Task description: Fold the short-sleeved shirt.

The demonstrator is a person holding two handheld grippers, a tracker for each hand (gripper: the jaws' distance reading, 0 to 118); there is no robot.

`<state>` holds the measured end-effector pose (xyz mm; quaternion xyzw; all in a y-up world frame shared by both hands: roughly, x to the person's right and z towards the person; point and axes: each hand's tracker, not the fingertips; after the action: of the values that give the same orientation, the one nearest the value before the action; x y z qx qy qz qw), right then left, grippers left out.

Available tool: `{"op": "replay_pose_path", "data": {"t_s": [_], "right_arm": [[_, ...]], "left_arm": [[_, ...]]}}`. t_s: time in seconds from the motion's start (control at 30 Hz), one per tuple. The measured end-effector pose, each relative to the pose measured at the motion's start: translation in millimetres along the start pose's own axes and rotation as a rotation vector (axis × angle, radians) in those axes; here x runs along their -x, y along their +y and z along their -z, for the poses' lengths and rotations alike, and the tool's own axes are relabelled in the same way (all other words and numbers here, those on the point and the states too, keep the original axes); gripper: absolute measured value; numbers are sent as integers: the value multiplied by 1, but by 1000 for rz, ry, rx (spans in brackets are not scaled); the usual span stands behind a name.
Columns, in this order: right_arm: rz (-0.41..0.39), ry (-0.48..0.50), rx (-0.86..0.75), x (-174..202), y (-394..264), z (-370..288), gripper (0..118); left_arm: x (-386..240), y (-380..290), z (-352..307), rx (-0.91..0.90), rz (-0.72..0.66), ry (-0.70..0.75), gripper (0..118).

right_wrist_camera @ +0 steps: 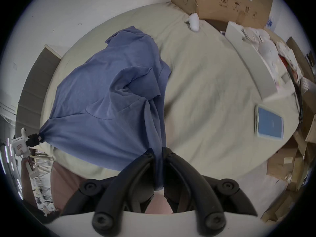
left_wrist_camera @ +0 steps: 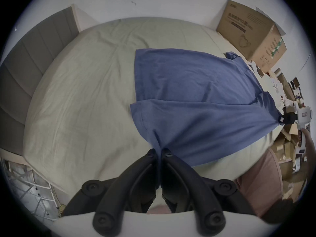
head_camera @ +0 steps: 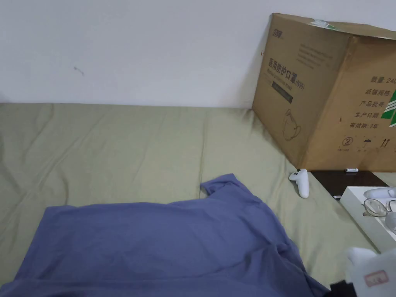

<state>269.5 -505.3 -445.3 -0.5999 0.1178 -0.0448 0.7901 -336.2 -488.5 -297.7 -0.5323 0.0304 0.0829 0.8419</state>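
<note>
A blue short-sleeved shirt (head_camera: 162, 247) lies spread over the pale green bed sheet (head_camera: 116, 147), its near edge lifted. In the left gripper view, my left gripper (left_wrist_camera: 159, 151) is shut on a bunched corner of the shirt (left_wrist_camera: 196, 90). The right gripper (left_wrist_camera: 283, 119) pinches the far corner there. In the right gripper view, my right gripper (right_wrist_camera: 158, 150) is shut on the shirt (right_wrist_camera: 106, 95), cloth running down between its jaws. The left gripper (right_wrist_camera: 36, 139) holds the opposite corner, so the edge is stretched between them.
A large cardboard box (head_camera: 328, 89) stands at the bed's far right against the wall. A white controller (head_camera: 301, 182) lies beside it. A white tray (head_camera: 371, 216) with glasses and a tablet (right_wrist_camera: 269, 123) sit at the right. A grey headboard (left_wrist_camera: 25, 66) is on the left.
</note>
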Motion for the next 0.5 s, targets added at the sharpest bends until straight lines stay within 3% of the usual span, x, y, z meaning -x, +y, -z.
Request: {"op": "replay_pose_path", "data": {"t_s": [0.13, 0.23, 0.27, 0.3, 0.33, 0.37, 0.5], "right_arm": [[27, 57, 63, -10, -32, 8, 7], [61, 58, 42, -15, -37, 25, 19], [115, 40, 49, -16, -36, 29, 33], [152, 41, 56, -18, -37, 32, 77], [172, 45, 72, -14, -38, 34, 103], [181, 72, 66, -13, -39, 33, 112], [166, 69, 59, -1, -40, 19, 112]], "left_arm": [[20, -25, 1, 63, -86, -78, 3], [34, -33, 13, 72, -185, -155, 15], [37, -36, 16, 75, -215, -172, 29], [38, -39, 21, 88, -241, -190, 79], [38, -42, 26, 125, -251, -218, 111], [36, -46, 28, 126, -240, -234, 118], [32, -47, 25, 99, -246, -256, 115]]}}
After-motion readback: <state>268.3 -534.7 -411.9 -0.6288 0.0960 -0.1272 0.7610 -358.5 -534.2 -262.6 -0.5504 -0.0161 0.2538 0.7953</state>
